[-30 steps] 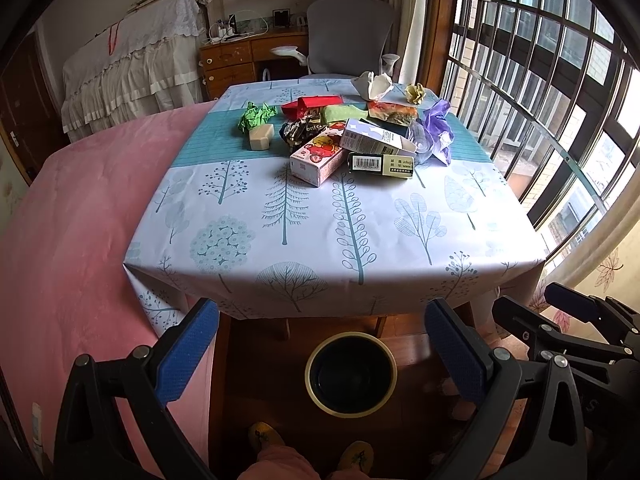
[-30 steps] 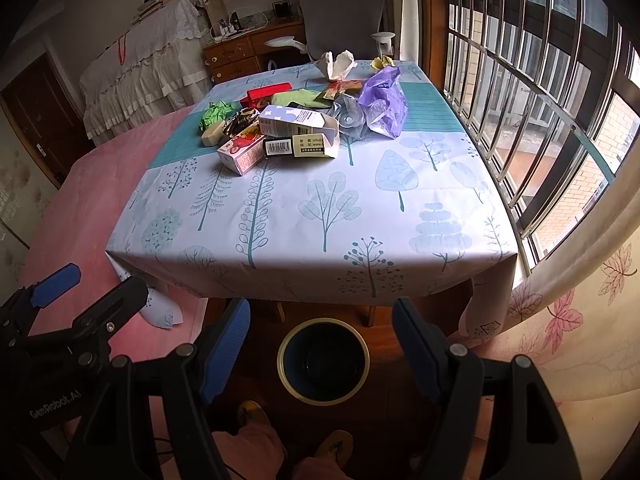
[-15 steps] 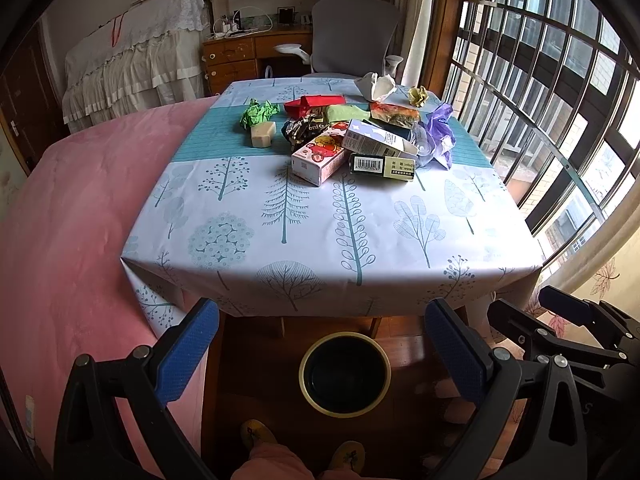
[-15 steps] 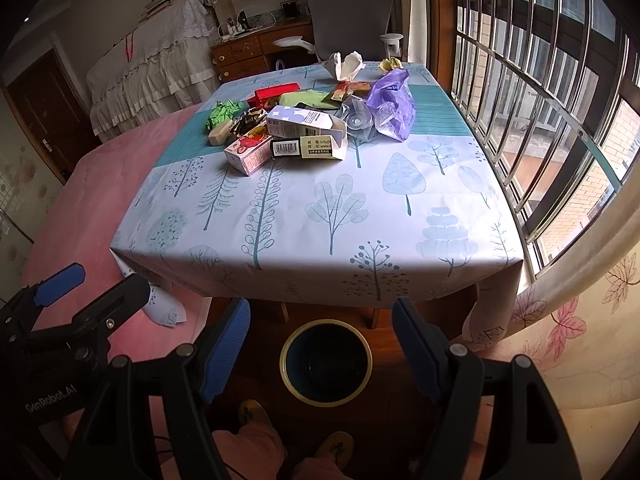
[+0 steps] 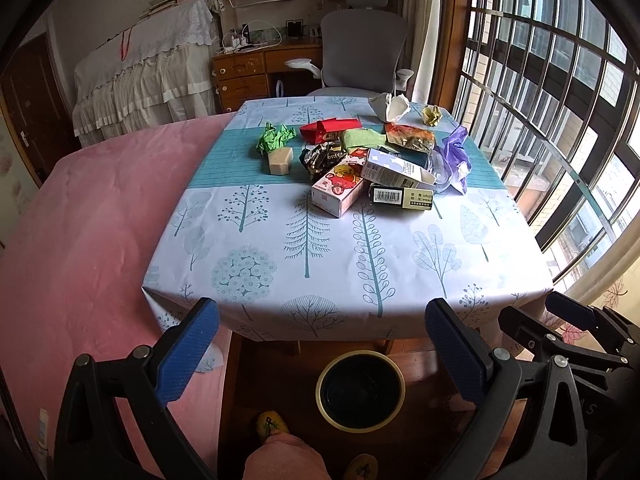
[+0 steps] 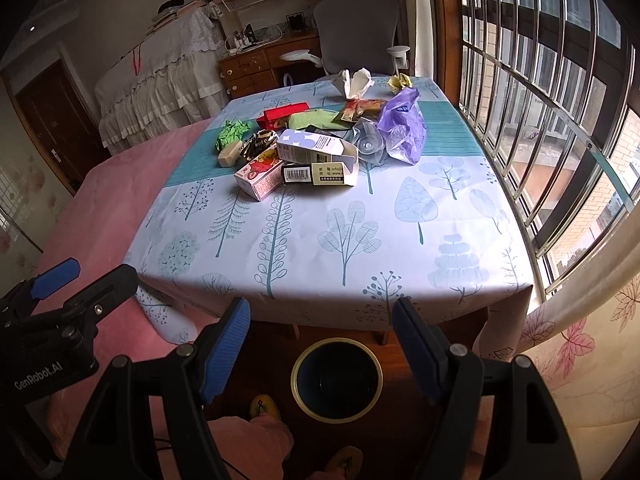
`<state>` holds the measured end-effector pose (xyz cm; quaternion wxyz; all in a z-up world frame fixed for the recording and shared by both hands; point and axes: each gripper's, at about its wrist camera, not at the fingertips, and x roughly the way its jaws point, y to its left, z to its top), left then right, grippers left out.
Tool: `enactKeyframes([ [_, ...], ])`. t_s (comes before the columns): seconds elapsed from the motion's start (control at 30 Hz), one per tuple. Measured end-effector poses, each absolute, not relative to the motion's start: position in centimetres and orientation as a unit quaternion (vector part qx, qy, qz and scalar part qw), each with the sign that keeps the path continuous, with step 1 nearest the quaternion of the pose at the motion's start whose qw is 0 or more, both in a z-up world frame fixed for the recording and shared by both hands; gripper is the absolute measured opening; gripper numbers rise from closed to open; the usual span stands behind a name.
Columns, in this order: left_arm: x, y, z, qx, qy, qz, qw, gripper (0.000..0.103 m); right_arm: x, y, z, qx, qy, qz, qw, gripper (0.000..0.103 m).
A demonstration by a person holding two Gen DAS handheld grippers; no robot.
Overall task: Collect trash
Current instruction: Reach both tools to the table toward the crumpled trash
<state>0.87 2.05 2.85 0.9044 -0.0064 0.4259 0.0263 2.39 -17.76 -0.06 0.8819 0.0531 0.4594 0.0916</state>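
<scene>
- Left hand-held gripper and right hand-held gripper: both spread wide, holding nothing.
- Round yellow-rimmed dark bin on the floor below them.
- Heap of cartons and crumpled wrappers lies far back (well apart) on the tree-patterned tabletop.

The trash pile lies on the far half of the surface, whose near half is bare. Within the pile, a carton rests on a flat box, with another box just to their left and a bag to their right. A crumpled tissue sits behind the pile near the far edge. The bin stands on the floor below the near edge. A chair stands behind the surface, and a bed lies to its left.
</scene>
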Motion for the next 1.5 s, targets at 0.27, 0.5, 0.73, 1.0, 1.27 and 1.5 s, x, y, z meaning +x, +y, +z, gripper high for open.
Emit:
enactKeyframes([
  [0.27,6.5,6.0,3.9,0.024,0.409,0.029,0.912,0.102,7.1,-15.6,0.8,0.038,0.443,0.088,0.891,0.074],
  [0.5,15.0,11.0,3.9,0.023,0.436,0.007,0.9,0.099,14.5,-11.3,1.0,0.067,0.469,0.101,0.875,0.056],
  [0.73,23.4,15.5,3.0,0.038,0.46,-0.03,0.887,0.099,23.5,-6.6,0.3,0.114,0.492,0.101,0.857,0.056],
  [1.0,32.3,19.2,1.0,0.056,0.498,-0.095,0.86,0.099,32.0,-2.5,-4.2,0.092,0.545,0.086,0.829,0.056],
  [1.27,39.7,20.7,-2.4,0.019,0.543,-0.133,0.829,0.099,36.3,0.2,-7.6,0.026,0.586,0.066,0.807,0.056],
  [1.5,44.1,19.7,-6.1,0.022,0.58,-0.159,0.798,0.099,37.6,0.9,-8.5,0.008,0.594,0.073,0.801,0.056],
])
